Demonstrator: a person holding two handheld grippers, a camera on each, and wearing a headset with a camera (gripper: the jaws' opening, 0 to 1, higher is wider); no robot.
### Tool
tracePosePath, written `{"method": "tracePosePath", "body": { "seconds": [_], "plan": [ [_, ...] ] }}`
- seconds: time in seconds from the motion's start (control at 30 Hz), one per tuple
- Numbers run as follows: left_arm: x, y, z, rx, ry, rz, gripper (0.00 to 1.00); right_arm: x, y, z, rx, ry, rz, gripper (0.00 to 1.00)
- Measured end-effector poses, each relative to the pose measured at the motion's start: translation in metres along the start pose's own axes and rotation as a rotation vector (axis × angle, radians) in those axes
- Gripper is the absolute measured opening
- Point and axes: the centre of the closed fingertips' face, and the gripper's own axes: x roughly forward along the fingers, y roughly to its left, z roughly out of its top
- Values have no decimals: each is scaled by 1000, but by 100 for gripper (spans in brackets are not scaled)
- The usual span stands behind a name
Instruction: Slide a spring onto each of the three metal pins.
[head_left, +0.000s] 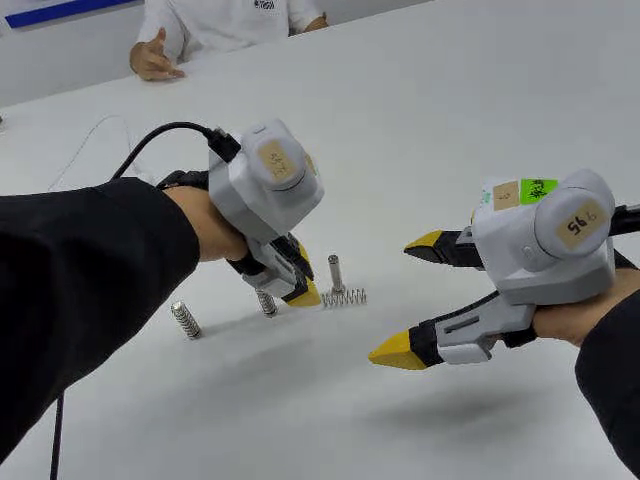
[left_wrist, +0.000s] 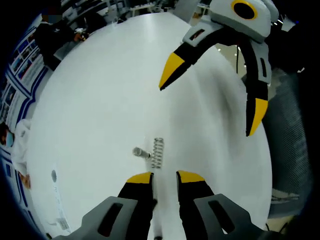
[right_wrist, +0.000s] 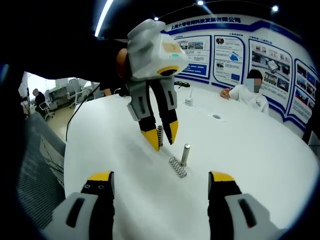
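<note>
In the head view we see the left gripper just left of centre, held by a hand in a black sleeve. Its yellow-tipped jaws point down at the white table. The second sprung pin, a pin wearing a spring, stands just beside those tips. The first sprung pin stands further left. Right of the tips stands the bare pin, upright, with the loose spring lying at its foot. At the right edge the right gripper hangs above the table, jaws spread wide and empty. A seated person is at the top edge.

In the left gripper view, the left gripper rises from the bottom, its jaws slightly parted and gripping nothing. Just above them lie the bare pin and the loose spring, side by side. The right gripper gapes at upper right.

In the right gripper view, the right gripper shows its tips far apart at the bottom. At centre stand the bare pin and the loose spring. Above them, the left gripper has the second sprung pin showing between its tips. We cannot tell whether they touch.
</note>
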Motion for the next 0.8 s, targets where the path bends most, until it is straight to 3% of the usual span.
{"method": "tracePosePath", "body": {
  "seconds": [0.8],
  "plan": [
    [25, 6, -5, 60, 37, 2, 18, 1, -2, -5, 20, 14, -1, 77]
  ]
}}
